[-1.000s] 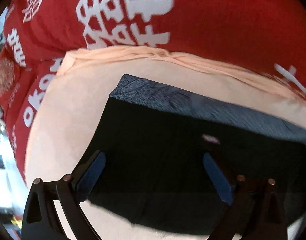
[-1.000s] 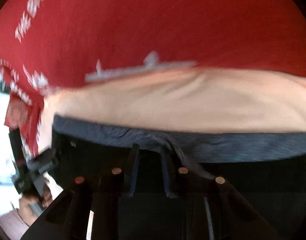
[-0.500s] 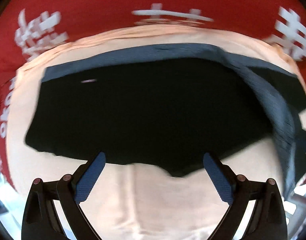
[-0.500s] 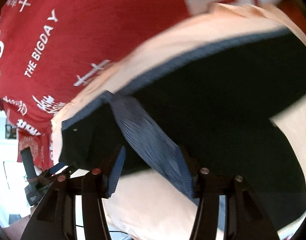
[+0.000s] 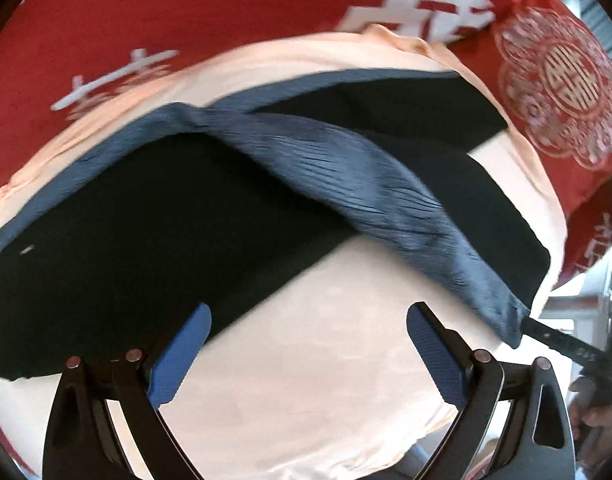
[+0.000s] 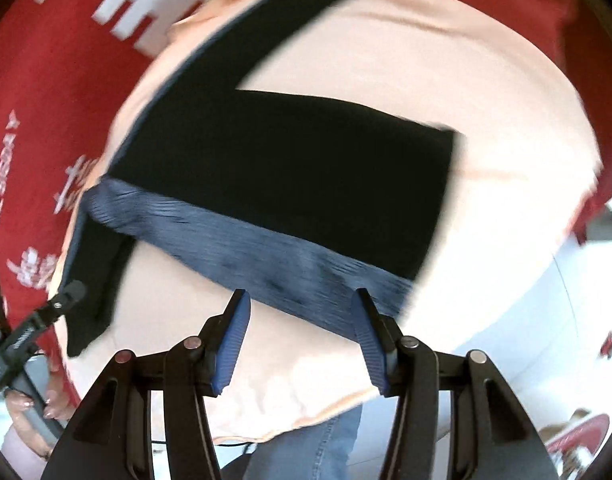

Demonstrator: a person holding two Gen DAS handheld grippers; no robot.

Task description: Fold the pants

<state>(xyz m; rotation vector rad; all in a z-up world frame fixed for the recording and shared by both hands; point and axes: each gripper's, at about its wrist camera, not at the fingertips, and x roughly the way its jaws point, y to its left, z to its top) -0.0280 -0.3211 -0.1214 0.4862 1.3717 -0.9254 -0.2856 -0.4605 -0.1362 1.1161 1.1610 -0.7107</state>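
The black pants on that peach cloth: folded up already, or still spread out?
Partly folded: the pants have their grey waistband lying across them, legs still splayed in a V on the peach cloth.

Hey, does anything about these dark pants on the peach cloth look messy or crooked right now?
Yes. The dark pants are splayed in a V, and their ribbed grey-blue waistband is flipped over, lying diagonally across them on the peach cloth.

1. a peach cloth (image 5: 329, 392) covers the work surface, brightly lit.
2. a red bedcover with white characters (image 5: 186, 12) lies beneath and beyond it.
3. a red cushion with a white round emblem (image 5: 561, 92) sits at one corner.
4. pale floor (image 6: 545, 320) shows past the edge.
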